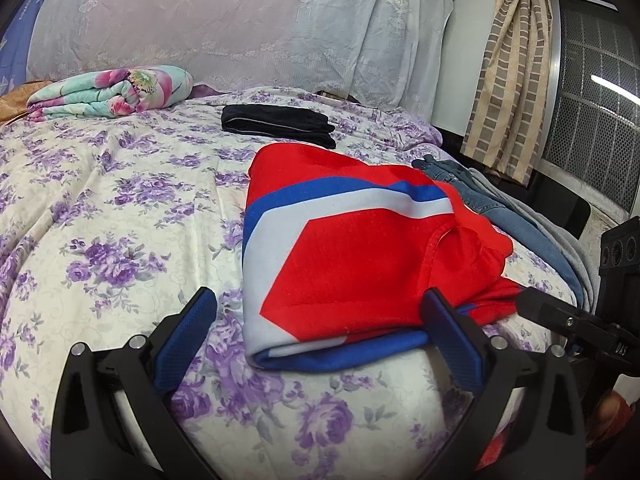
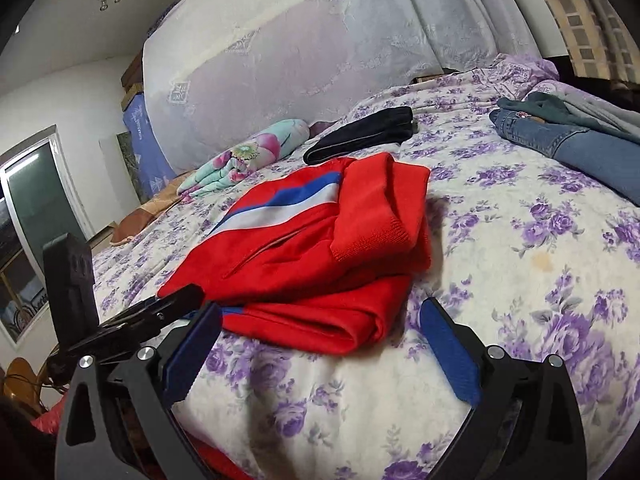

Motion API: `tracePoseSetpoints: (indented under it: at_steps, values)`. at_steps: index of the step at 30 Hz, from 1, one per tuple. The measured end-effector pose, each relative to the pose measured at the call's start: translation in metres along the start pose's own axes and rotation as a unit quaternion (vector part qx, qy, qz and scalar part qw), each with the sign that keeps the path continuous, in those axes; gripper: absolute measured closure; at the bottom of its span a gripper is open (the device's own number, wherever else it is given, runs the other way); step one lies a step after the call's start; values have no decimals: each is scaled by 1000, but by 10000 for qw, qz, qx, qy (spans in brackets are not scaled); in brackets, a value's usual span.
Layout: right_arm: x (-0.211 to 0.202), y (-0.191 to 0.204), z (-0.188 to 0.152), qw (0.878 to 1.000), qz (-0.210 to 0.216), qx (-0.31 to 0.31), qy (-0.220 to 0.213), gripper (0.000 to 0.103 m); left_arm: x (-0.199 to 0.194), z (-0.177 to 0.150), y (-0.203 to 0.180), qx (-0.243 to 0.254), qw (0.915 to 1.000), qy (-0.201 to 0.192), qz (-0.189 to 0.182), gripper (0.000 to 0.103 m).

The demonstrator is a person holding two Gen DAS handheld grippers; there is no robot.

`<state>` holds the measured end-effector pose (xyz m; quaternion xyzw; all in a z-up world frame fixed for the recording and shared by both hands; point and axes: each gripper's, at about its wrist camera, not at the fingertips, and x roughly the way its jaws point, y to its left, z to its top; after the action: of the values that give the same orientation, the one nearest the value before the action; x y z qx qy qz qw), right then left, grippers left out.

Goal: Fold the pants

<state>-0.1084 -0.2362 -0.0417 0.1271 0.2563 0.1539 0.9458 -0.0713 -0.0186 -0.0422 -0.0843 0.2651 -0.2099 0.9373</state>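
Red pants [image 1: 360, 264] with blue and white stripes lie folded in a thick bundle on the floral bedsheet [image 1: 120, 208]. My left gripper [image 1: 318, 300] is open at the bundle's near folded edge, which lies between its fingers; the right finger [image 1: 452, 336] rests against the cloth. In the right wrist view the same red pants [image 2: 320, 248] lie just ahead, with a ribbed cuff on top. My right gripper [image 2: 322, 310] is open, its fingers either side of the bundle's near corner and holding nothing. The left gripper's finger [image 2: 168, 304] shows at the bundle's left side.
Folded black pants [image 1: 276, 124] lie farther back on the bed. Blue jeans [image 1: 480, 196] and a grey garment [image 1: 568, 248] lie in a pile at the right edge. A folded floral blanket [image 1: 112, 92] sits by the lace-covered headboard [image 1: 220, 20]. A curtain [image 1: 516, 64] hangs on the right.
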Motion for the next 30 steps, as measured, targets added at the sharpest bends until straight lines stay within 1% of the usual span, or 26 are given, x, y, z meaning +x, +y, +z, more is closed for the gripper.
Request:
tracePoseSetpoints:
  at_steps: [2, 4, 6, 8, 10, 11, 13, 14, 16, 17, 19, 20, 21, 22, 24, 27, 29, 30]
  values:
    - [3, 8, -5, 9989, -203, -356, 223, 3, 0, 0, 0, 5, 10000, -13, 1, 4]
    - [5, 17, -10, 9961, -393, -727, 313, 3, -1, 0, 0, 11, 10000, -40, -5, 4]
    - [5, 17, -9, 9959, -320, -785, 328, 3, -2, 1, 1, -2, 10000, -50, -34, 4]
    - [5, 9, -2, 9973, -72, -634, 364, 3, -3, 2, 3, -24, 9999, 12, -119, 4]
    - [5, -2, 7, 9981, 145, -390, 444, 3, -3, 7, 5, -20, 9995, 210, -225, 4]
    - [5, -10, 13, 9977, 351, -186, 556, 3, -3, 9, 7, -72, 9991, 293, -290, 4]
    - [6, -21, 24, 9949, 656, 125, 755, 3, -2, 16, 14, -297, 9972, 473, -488, 4]
    - [6, -31, 32, 9917, 864, 381, 874, 3, -1, 19, 17, -401, 9960, 535, -585, 4]
    - [8, -41, 42, 9874, 1053, 697, 955, 3, 2, 26, 24, -633, 9928, 653, -776, 4]
    - [9, -52, 50, 9830, 1178, 954, 1035, 3, 5, 29, 27, -726, 9907, 715, -899, 4]
    - [12, -65, 60, 9769, 1281, 1292, 1124, 3, 10, 34, 28, -759, 9883, 816, -1042, 4]
    - [16, -75, 66, 9716, 1286, 1585, 1200, 3, 15, 37, 28, -749, 9872, 913, -1076, 4]
    - [21, -83, 71, 9656, 1315, 1819, 1312, 3, 18, 38, 27, -734, 9862, 998, -1100, 4]
    - [32, -93, 76, 9551, 1441, 2071, 1555, 3, 23, 40, 26, -700, 9839, 1129, -1194, 4]
    - [51, -102, 82, 9411, 1612, 2254, 1940, 3, 31, 44, 23, -647, 9799, 1323, -1349, 4]
    - [76, -102, 93, 9268, 1877, 2312, 2287, 3, 41, 46, 19, -576, 9756, 1532, -1465, 4]
    - [95, -99, 99, 9207, 2026, 2264, 2448, 3, 46, 44, 18, -535, 9747, 1564, -1506, 4]
    - [102, -98, 102, 9191, 2080, 2282, 2448, 3, 47, 43, 16, -480, 9755, 1543, -1494, 4]
